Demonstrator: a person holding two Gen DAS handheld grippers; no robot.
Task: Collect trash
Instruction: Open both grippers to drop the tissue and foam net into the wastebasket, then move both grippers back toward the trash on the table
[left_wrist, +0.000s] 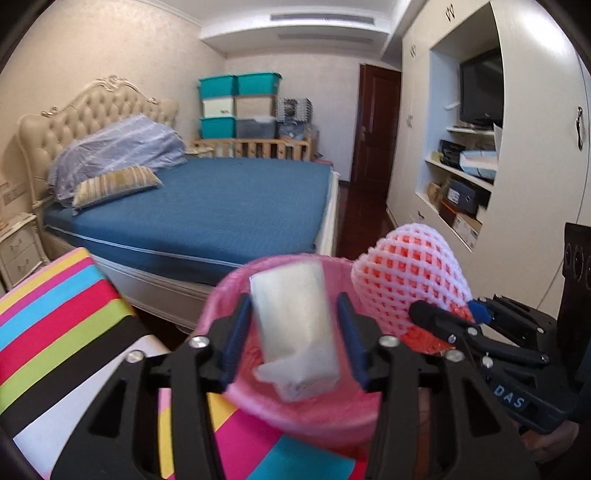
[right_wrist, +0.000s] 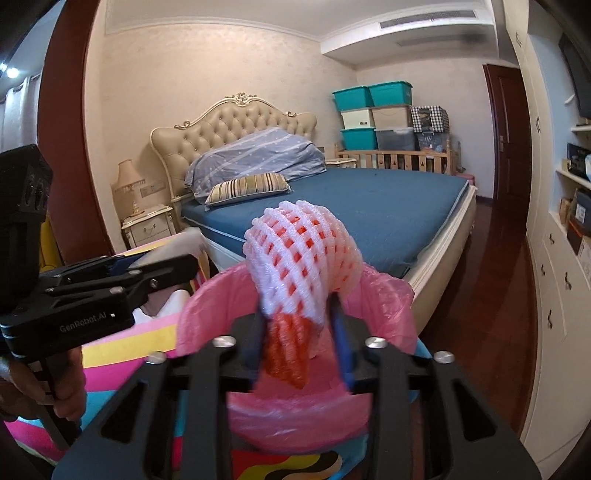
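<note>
- Left tool (left_wrist: 293, 334): held tilted down over the pink-lined bin (left_wrist: 295, 406); the white wrapper (left_wrist: 295, 332) is seen between spread jaws, apparently released and dropping.
- Right tool (right_wrist: 299, 341): likewise tilted; the foam fruit net (right_wrist: 295, 254) is between parted jaws above the bin, not yet inside.

We see white crumpled tissue wad (left_wrist: 295, 325), blurred, tilted, over mouth of pink-lined trash bin (left_wrist: 236, 373), near foreground. Foam fruit net (right_wrist: 299, 254), white mesh w/ orange inner layer, bulging top, orange tail hanging down into bin opening. Bin liner pink plastic, wrinkled, rim folded outward.
</note>
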